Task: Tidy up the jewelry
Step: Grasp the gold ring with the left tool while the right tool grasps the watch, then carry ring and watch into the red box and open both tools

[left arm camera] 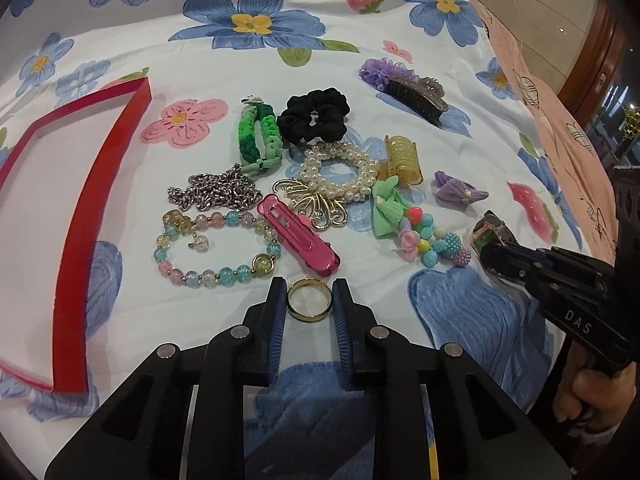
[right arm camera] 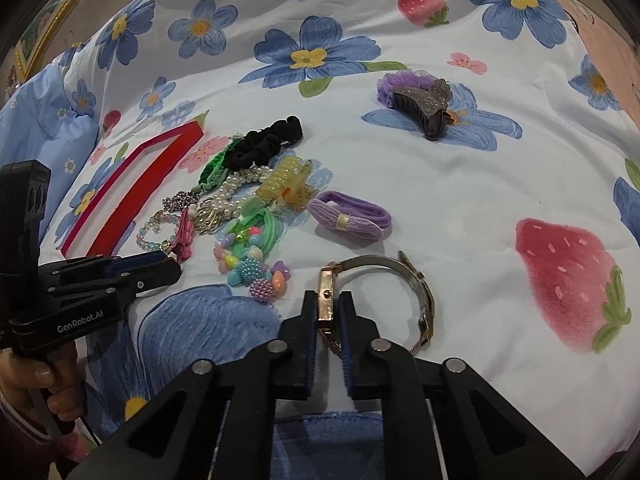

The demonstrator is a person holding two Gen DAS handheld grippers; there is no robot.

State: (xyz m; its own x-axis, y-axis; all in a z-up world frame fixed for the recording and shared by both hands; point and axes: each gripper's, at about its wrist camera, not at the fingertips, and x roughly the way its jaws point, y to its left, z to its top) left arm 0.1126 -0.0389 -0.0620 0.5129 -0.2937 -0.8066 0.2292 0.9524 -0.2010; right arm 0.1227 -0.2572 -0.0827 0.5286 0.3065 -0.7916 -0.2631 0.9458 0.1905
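Observation:
A gold ring (left arm camera: 309,299) lies on the flowered cloth between the fingertips of my left gripper (left arm camera: 309,294); the jaws stand just either side of it, with small gaps. My right gripper (right arm camera: 327,307) is shut on the rose-gold case of a wristwatch (right arm camera: 325,296), whose metal band (right arm camera: 416,280) loops to the right. The right gripper with the watch also shows in the left wrist view (left arm camera: 490,240). A red tray (left arm camera: 76,232) lies at the left, white inside. A pile of jewelry and hair pieces sits in the middle: bead bracelet (left arm camera: 216,248), pink clip (left arm camera: 300,240), pearl bracelet (left arm camera: 340,172), chain (left arm camera: 216,192).
Black scrunchie (left arm camera: 314,116), green braided band (left arm camera: 258,140), yellow claw clip (left arm camera: 402,158), gold butterfly brooch (left arm camera: 316,204), colourful bead tie (left arm camera: 428,244), purple bow (left arm camera: 458,190), dark claw clip on a purple scrunchie (left arm camera: 412,90). Purple hair ties (right arm camera: 352,216). Pink cloth edge (left arm camera: 560,100) at right.

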